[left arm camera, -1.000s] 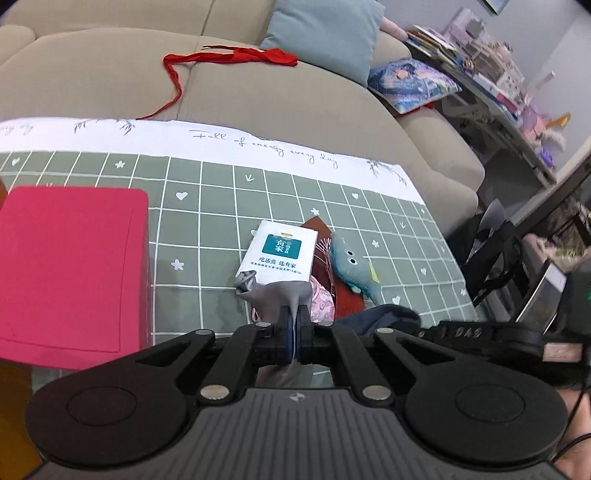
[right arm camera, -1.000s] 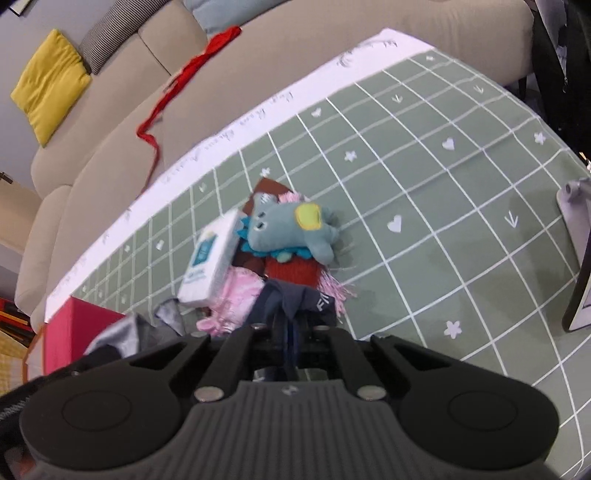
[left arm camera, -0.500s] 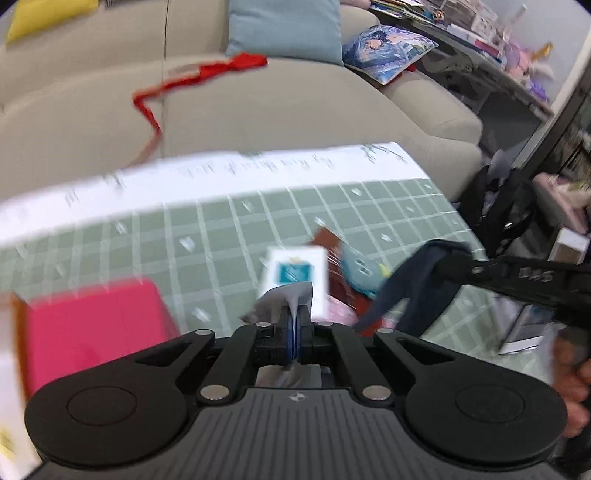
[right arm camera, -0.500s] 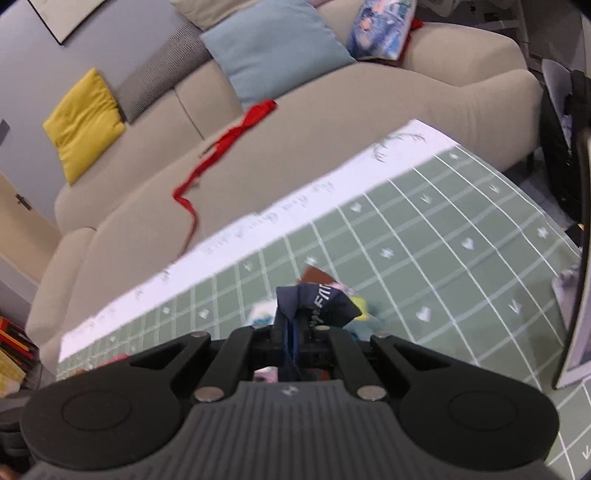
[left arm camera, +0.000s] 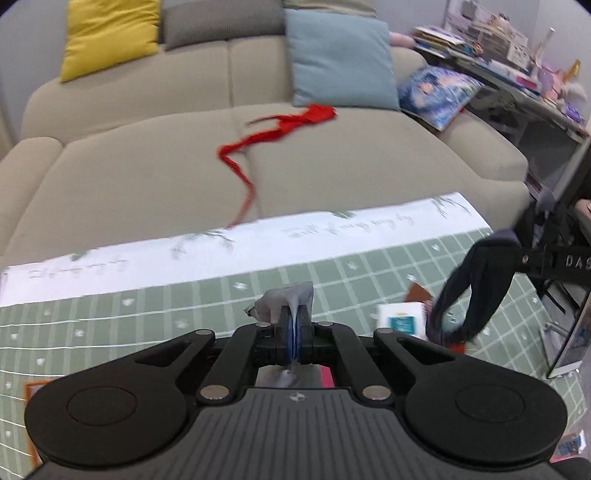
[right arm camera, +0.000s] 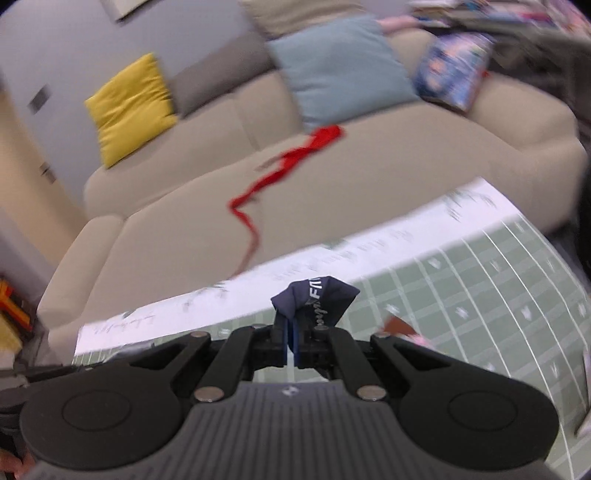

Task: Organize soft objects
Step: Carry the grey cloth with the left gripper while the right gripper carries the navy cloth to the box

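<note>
My left gripper (left arm camera: 293, 325) is shut on a grey cloth (left arm camera: 286, 297) and holds it lifted above the green checked tablecloth (left arm camera: 184, 306). My right gripper (right arm camera: 291, 332) is shut on a navy cloth with white lettering (right arm camera: 317, 299). That navy cloth (left arm camera: 480, 284) hangs down long from the right gripper at the right of the left wrist view, above a white tissue pack (left arm camera: 400, 319) and a brown-red cloth (left arm camera: 417, 293) on the table.
A beige sofa (left arm camera: 147, 173) stands behind the table, with a red ribbon (left arm camera: 280, 129), a yellow cushion (left arm camera: 107, 35) and a light blue cushion (left arm camera: 340, 59) on it. A cluttered shelf (left arm camera: 517, 55) stands at the far right.
Both grippers have risen from the pile with their cloths. The navy cloth now hangs free in the air. The red box has dropped out of the left view.
</note>
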Demonstrator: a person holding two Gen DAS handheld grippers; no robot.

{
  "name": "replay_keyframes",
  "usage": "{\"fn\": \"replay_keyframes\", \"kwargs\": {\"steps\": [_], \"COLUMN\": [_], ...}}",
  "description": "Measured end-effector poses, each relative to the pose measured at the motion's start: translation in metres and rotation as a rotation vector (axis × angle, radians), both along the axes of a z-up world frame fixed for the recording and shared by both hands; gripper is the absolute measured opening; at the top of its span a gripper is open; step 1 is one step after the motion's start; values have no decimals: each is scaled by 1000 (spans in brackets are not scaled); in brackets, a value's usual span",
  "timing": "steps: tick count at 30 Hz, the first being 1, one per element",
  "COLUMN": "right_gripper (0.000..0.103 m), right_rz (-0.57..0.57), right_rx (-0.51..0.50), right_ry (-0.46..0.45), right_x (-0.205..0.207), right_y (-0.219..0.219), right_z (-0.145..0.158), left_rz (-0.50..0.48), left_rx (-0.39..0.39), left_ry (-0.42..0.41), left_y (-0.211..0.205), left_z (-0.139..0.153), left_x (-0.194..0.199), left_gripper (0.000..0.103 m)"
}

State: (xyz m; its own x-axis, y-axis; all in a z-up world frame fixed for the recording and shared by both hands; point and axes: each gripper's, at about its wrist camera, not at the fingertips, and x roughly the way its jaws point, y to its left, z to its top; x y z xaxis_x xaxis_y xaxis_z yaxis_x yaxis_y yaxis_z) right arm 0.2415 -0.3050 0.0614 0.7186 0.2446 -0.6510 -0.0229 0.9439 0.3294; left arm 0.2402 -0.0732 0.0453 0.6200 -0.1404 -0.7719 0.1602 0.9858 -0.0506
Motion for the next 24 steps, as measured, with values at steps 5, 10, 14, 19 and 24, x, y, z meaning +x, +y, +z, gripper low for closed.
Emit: {"fn": "replay_keyframes", "kwargs": {"steps": [5,10,14,19,24], "right_gripper": [0,0,0,0,0], "right_rz": [114,224,315,410,495], "right_rx": [-36,-42,-33,-18,-41], "right_ry": [-58,-92,-98,-61,-2], "right_x": [2,-3,-10,-15,-24], "right_y": [67,134,184,238,276], "right_z": [28,45,52,40,19], "left_rz": [52,89,130,172,188], "left_rx": [16,48,68,25,-35], "left_ry": [-39,-67,-73,-36,22], "left_y": [50,100,139,183,212], "left_z": [16,28,26,9,-20], "left_x": [-13,-32,-46,-56,-63], "left_gripper": [2,2,2,2,2]}}
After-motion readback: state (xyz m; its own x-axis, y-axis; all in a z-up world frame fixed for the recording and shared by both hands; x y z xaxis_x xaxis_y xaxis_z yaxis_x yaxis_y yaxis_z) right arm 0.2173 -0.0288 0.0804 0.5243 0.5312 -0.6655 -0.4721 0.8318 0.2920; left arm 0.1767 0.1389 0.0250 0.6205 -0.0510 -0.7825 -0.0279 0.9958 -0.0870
